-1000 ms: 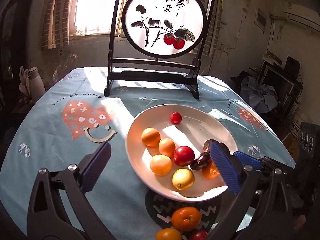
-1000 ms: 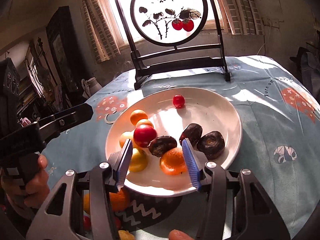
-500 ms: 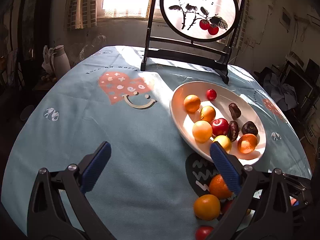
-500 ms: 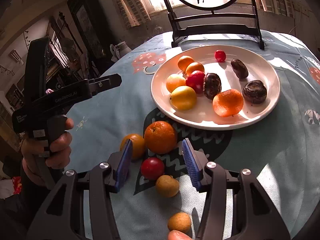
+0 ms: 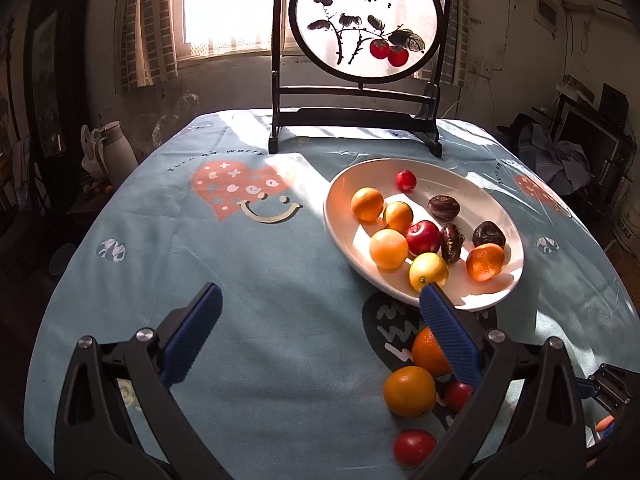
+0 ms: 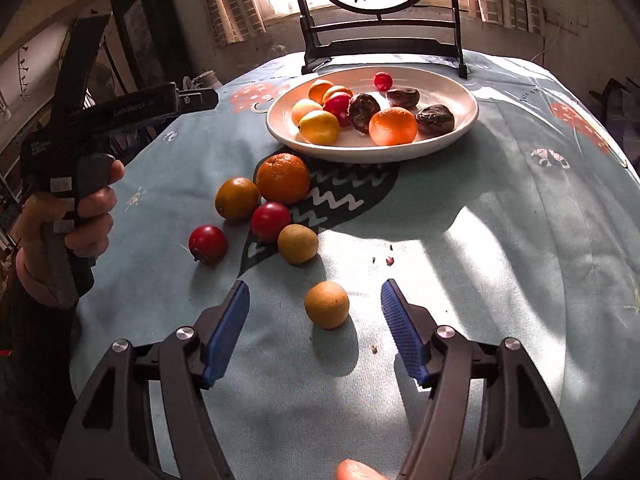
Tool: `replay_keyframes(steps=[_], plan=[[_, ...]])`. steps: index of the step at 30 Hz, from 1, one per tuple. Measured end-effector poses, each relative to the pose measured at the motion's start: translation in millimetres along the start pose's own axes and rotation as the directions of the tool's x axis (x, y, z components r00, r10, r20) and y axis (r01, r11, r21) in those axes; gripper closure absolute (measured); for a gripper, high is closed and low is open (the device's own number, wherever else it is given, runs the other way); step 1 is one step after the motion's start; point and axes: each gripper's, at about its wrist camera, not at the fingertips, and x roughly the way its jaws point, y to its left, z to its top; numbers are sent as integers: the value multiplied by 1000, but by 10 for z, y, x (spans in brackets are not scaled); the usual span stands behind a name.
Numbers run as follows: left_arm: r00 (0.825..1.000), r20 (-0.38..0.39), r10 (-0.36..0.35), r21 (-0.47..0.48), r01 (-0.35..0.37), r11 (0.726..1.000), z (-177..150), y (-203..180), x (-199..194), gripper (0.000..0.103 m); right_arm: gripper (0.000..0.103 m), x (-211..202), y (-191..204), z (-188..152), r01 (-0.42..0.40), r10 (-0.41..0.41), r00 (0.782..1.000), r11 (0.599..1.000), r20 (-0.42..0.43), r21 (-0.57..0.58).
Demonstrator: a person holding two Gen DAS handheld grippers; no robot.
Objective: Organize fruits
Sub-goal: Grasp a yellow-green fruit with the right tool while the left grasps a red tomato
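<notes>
- My right gripper [image 6: 315,330] hung wide open over the tablecloth [image 6: 500,248], empty, with a small tan fruit [image 6: 326,304] lying between its blue pads [image 6: 230,332].
- My left gripper [image 5: 320,336] was likewise spread open and held nothing.
- Five more loose fruits sat near the white plate [image 6: 460,96]: a large orange [image 6: 283,178], a smaller orange one [image 6: 236,198], two red ones [image 6: 271,221] and another tan one [image 6: 298,243].
- The plate held about ten fruits.

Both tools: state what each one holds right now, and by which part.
Nothing is held. The left tool is open over bare cloth; the right tool is open around a small tan fruit without touching it.
</notes>
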Motion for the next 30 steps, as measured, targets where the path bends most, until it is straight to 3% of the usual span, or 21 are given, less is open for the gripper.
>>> replay_keyframes(steps=[5,6,7,9,11,13,15,18,21,24,27,29,30], plan=[[999,17,31,52,-32,998,-50,-56,-44,2,43,84,32,-14,33,-33,999,999,-32,-18],[999,18,41,59,-42,997,-59,-58,-44,2,48,102,27,-14,33,-34,999,999,-40,-18],[999,17,44,63,-45,997,-63,-54,-42,2,63,126,25,-16,35,-36,998,999,-52,-19],[999,13,44,62,-45,997,-72,-42,-42,2,76,174,35,-25,48,-50,996,998,-79,-28],[999,9,43,61,-43,997,-80,-20,-52,2,78,159,38,-7,57,-59,996,998,-68,-37],[1000,-1,28,58,-28,998,-83,-1,-65,2,78,77,-36,58,15,-15,1000,1000,0,7],[999,-32,-41,65,43,997,-115,8,-86,2,78,6,-195,140,-43,34,995,994,98,96],[978,-91,-186,105,195,975,-260,-28,-131,2,78,51,-481,137,-165,137,982,955,128,247],[961,-116,-252,169,269,948,-500,-101,-212,2,78,58,-568,118,-185,154,980,939,125,289],[953,-129,-275,222,298,928,-652,-192,-279,5,78,64,-503,132,-180,155,982,945,112,272],[928,-176,-328,255,365,895,-716,-298,-279,23,78,61,-467,122,-181,157,982,949,108,258],[918,-217,-332,283,384,879,-776,-381,-243,44,78,72,-466,124,-186,164,981,949,104,256],[915,-234,-329,295,390,872,-802,-419,-214,46,78,74,-465,123,-187,166,981,949,104,255]])
